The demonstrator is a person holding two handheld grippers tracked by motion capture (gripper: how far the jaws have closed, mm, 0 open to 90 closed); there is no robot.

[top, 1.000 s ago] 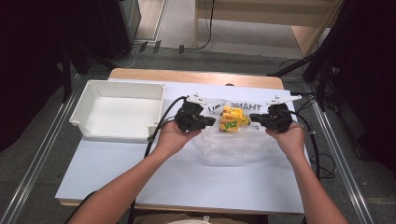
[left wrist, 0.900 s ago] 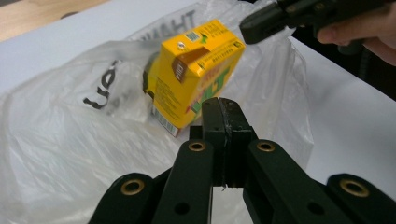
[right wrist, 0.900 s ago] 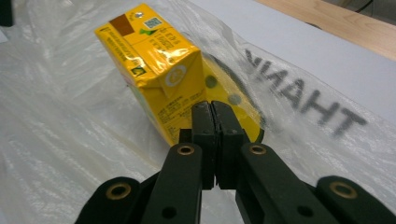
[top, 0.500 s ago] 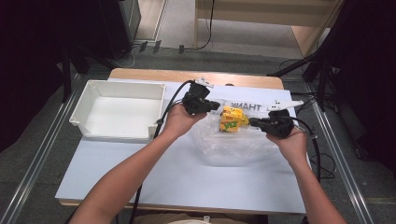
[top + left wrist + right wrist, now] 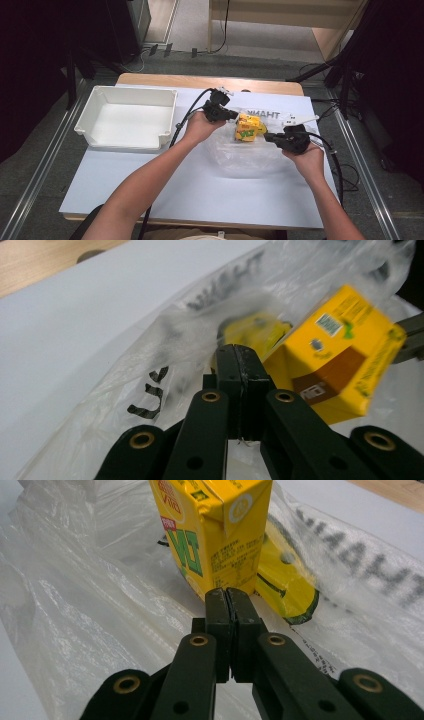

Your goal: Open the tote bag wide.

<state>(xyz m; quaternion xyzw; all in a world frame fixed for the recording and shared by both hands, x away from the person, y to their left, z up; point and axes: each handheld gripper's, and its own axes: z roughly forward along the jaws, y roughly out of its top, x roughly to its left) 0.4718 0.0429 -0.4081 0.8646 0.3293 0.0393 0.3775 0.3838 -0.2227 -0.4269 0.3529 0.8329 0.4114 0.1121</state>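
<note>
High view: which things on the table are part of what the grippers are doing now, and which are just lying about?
In the job:
- clear plastic bag
- yellow drink carton
- left gripper, shut on bag film
- right gripper, shut on bag film

Lying about:
- white tray
- white table mat

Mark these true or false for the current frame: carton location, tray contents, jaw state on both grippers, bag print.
1. The yellow drink carton sits in the white tray. False: it lies at the clear plastic bag, right of the tray.
2. The left gripper has its jaws closed. True.
3. The right gripper has its jaws wide open around the carton. False: they are shut, with the carton just beyond them.
4. The bag carries dark printed letters. True.
5. The white tray holds nothing. True.
6. The bag lies on bare wood. False: it lies on the white table sheet.
</note>
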